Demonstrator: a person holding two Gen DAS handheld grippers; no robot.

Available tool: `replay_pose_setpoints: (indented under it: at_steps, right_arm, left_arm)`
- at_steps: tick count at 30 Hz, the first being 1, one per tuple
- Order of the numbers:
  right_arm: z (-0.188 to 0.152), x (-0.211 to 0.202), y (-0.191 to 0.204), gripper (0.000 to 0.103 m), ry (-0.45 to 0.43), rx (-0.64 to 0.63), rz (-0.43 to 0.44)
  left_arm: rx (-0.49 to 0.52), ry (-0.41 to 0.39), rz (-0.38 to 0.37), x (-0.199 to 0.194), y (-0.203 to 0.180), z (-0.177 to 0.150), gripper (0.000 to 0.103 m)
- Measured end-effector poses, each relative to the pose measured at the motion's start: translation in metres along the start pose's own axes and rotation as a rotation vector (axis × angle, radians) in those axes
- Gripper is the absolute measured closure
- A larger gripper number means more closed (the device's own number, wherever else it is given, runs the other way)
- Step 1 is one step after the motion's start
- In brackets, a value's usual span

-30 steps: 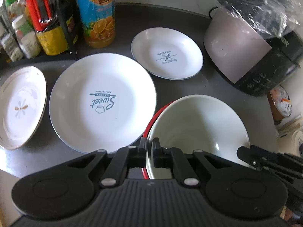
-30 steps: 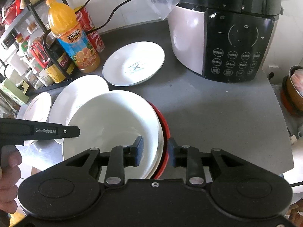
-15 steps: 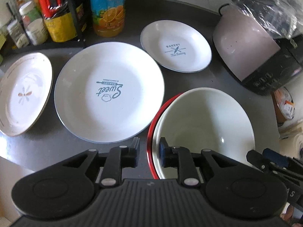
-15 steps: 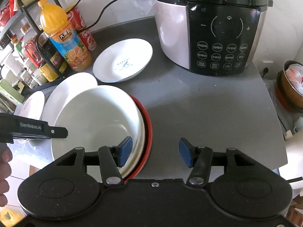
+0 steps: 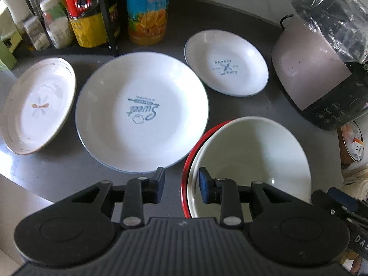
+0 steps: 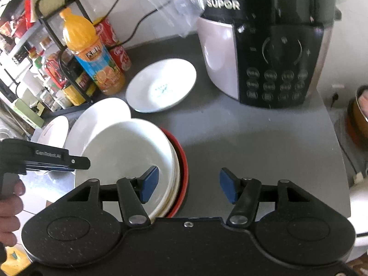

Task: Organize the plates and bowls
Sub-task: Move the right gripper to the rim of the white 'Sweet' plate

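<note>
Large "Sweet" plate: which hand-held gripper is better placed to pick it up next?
Probably left. The left hand-held gripper sits open at the Sweet plate near edge; the right hand-held gripper lies beyond the stacked bowls.

1. The left gripper (image 5: pixel 181 187) points steeply down; its jaws have just been opening and now stand a little apart, the pads pressing on nothing
2. The right gripper (image 6: pixel 189 185) also tilts downward; its jaws have just been opening and stand wider, gripping nothing
3. A hand (image 6: pixel 9 203) wraps the left gripper's handle, fingers curled round it
</note>
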State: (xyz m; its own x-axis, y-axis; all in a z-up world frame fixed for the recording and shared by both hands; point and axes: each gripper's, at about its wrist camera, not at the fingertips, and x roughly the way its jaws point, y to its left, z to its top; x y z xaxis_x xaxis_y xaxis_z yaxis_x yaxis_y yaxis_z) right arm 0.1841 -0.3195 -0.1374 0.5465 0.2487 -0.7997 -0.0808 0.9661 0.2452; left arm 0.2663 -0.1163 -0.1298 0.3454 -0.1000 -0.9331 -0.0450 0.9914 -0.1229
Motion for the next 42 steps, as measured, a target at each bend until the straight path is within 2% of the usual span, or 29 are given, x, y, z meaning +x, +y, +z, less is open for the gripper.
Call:
replay_pose_setpoints:
  at_steps: [3, 6, 10, 15, 18, 20, 31, 37, 42]
  right_arm:
    - [0.005, -0.001, 0.005, 0.042, -0.015, 0.003, 0.004]
    - [0.008, -0.002, 0.013, 0.038, -0.03, 0.002, -0.002]
    - [0.015, -0.002, 0.03, 0.024, -0.066, 0.007, -0.035]
    - [0.022, 0.006, 0.05, 0.02, -0.103, 0.079, -0.072]
    - [0.025, 0.007, 0.064, 0.012, -0.126, 0.12, -0.066]
    - [0.026, 0.009, 0.074, 0.011, -0.134, 0.119, -0.069]
    - [0.028, 0.019, 0.108, 0.008, -0.124, 0.117, -0.089]
    - [0.032, 0.026, 0.116, 0.008, -0.113, 0.107, -0.092]
    - [0.039, 0.034, 0.123, 0.008, -0.104, 0.081, -0.071]
  left_arm:
    - [0.014, -0.033, 0.004, -0.015, -0.003, 0.003, 0.073]
    - [0.022, -0.067, 0.008, -0.026, -0.004, 0.007, 0.068]
    - [0.034, -0.095, 0.006, -0.032, 0.001, 0.011, 0.057]
    - [0.066, -0.104, -0.013, -0.032, 0.021, 0.017, 0.044]
    - [0.093, -0.109, 0.02, -0.031, 0.038, 0.02, 0.036]
    - [0.092, -0.118, 0.02, -0.032, 0.052, 0.022, 0.033]
    - [0.064, -0.098, 0.02, -0.025, 0.114, 0.029, 0.031]
    - [0.056, -0.091, 0.023, -0.018, 0.133, 0.031, 0.031]
    - [0.009, -0.093, -0.002, -0.013, 0.145, 0.035, 0.031]
